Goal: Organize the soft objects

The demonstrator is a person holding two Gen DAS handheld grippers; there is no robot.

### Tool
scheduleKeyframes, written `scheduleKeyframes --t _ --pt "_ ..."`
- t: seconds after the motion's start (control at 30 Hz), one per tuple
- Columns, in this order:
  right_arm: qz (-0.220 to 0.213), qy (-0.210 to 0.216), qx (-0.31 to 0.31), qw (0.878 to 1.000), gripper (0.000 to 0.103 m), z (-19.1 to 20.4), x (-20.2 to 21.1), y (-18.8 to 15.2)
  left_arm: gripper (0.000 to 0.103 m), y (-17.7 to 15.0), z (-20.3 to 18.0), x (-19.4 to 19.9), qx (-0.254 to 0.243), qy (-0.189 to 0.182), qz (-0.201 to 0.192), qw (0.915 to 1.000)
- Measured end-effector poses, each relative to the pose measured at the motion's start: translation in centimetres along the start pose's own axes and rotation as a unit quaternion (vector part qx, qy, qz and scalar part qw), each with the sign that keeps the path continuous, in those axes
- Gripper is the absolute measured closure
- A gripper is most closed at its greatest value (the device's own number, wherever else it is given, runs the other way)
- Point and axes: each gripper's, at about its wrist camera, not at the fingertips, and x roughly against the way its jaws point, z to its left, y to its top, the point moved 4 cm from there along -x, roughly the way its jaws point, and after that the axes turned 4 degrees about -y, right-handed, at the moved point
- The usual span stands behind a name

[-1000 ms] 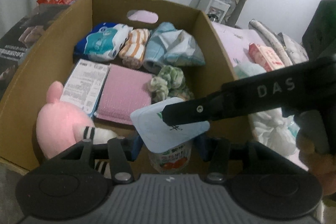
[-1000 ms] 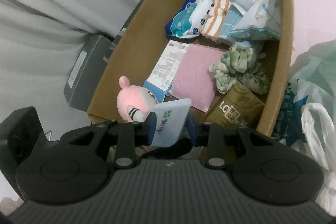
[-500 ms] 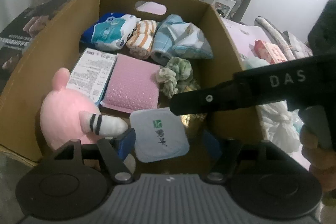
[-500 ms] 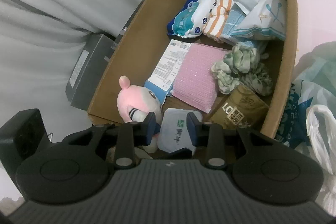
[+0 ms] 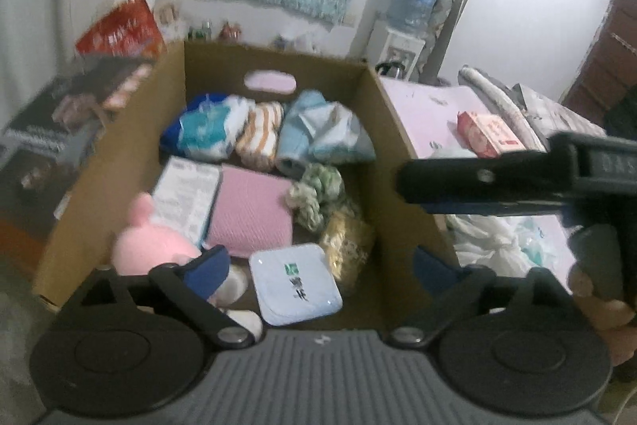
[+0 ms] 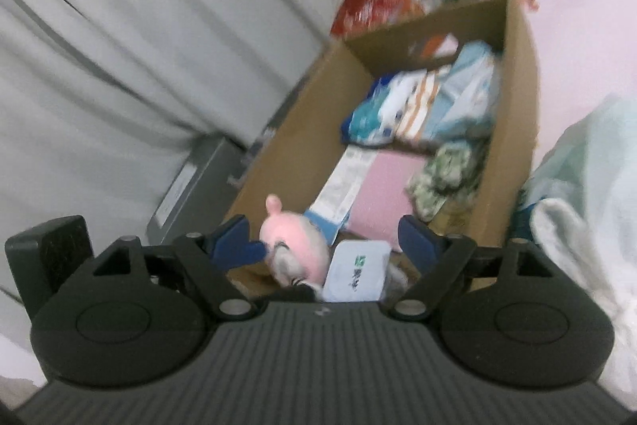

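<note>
I read both the left gripper and right gripper spread wide, grasping nothing, above the box where the pale-blue packet lies beside the pink plush.

A pale blue square packet with a green mark lies flat at the near edge of the open cardboard box, between a pink plush toy at the near left corner and a yellowish bag. A pink pad lies mid-box beside a green scrunched cloth, and rolled towels line the far edge.
</note>
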Motion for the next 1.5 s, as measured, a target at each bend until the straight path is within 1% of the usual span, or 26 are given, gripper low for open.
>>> scheduleKeyframes --t 0.03,0.07,0.13,0.2,0.27,0.33,0.37,0.43,0.5,0.63,0.73,0.77,0.8,0.83,1.0,1.07,1.1,1.2,1.33,1.5 --pt "-0.014 -0.012 0.005 1.0 0.017 0.0 0.7 -0.2 0.001 0.1 -0.1 0.4 -0.006 0.003 -0.007 1.0" --pt "-0.026 -0.023 0.011 0.999 0.013 0.1 1.3 -0.4 0.001 0.2 -0.2 0.8 -0.012 0.007 -0.015 0.9998" --pt "-0.049 -0.05 0.016 0.997 0.012 0.2 2.4 -1.0 0.0 0.4 -0.2 1.5 -0.024 0.014 -0.031 0.9991" --pt "-0.068 -0.072 0.009 0.995 0.012 0.0 3.3 -1.9 0.0 0.6 -0.1 2.1 -0.034 0.03 -0.049 0.9978" --pt "-0.089 -0.112 0.004 0.99 0.011 -0.2 4.1 -3.0 0.0 0.8 0.1 2.4 -0.045 0.05 -0.061 0.9959" --pt "-0.115 -0.167 0.001 0.979 0.005 -0.6 4.9 -4.1 0.0 1.0 0.5 2.6 -0.05 0.064 -0.062 0.9947" --pt "-0.126 -0.199 -0.002 0.972 0.001 -0.7 5.2 -4.5 0.0 1.0 0.7 2.6 -0.051 0.073 -0.063 0.9941" --pt "-0.151 -0.267 -0.001 0.952 0.001 -0.8 6.0 -5.6 0.0 0.9 1.1 2.8 -0.052 0.084 -0.066 0.9929" --pt "-0.163 -0.315 0.005 0.935 0.001 -0.7 6.6 -6.4 0.0 0.8 1.3 2.9 -0.051 0.094 -0.067 0.992" --pt "-0.182 -0.373 0.016 0.91 0.001 -0.4 7.6 -7.3 0.0 0.5 1.1 3.1 -0.06 0.106 -0.061 0.9906" --pt "-0.197 -0.435 0.012 0.879 0.001 -0.5 8.5 -8.1 0.0 0.2 0.7 3.7 -0.074 0.111 -0.065 0.9889" --pt "-0.199 -0.457 0.01 0.867 0.001 -0.6 8.7 -8.4 0.0 0.1 0.6 3.9 -0.078 0.111 -0.068 0.9885" --pt "-0.201 -0.473 0.009 0.858 0.001 -0.8 8.9 -8.7 0.0 0.0 0.4 4.1 -0.081 0.109 -0.07 0.9882" --pt "-0.203 -0.483 0.009 0.852 0.001 -0.8 9.0 -9.0 0.0 -0.1 0.3 4.2 -0.084 0.107 -0.071 0.9882" --pt "-0.205 -0.501 -0.001 0.841 0.001 0.1 9.1 -10.8 0.0 -0.3 -0.1 4.4 -0.083 0.098 -0.067 0.9894" --pt "-0.203 -0.512 0.005 0.835 0.001 0.5 8.8 -11.1 0.0 -0.3 -0.1 4.2 -0.085 0.098 -0.055 0.99" --pt "-0.2 -0.513 0.01 0.835 0.001 1.1 8.7 -11.4 0.0 -0.4 0.0 4.1 -0.084 0.097 -0.05 0.9904" --pt "-0.193 -0.506 0.017 0.84 0.001 2.1 8.4 -11.9 0.0 -0.8 0.0 3.9 -0.086 0.089 -0.036 0.9917" --pt "-0.18 -0.495 0.018 0.85 0.001 3.2 8.1 -12.4 0.0 -1.4 -0.2 3.7 -0.104 0.081 -0.025 0.991" --pt "-0.171 -0.501 0.027 0.848 0.001 3.8 7.9 -12.8 0.0 -1.8 -0.2 3.5 -0.107 0.081 0.001 0.9909"
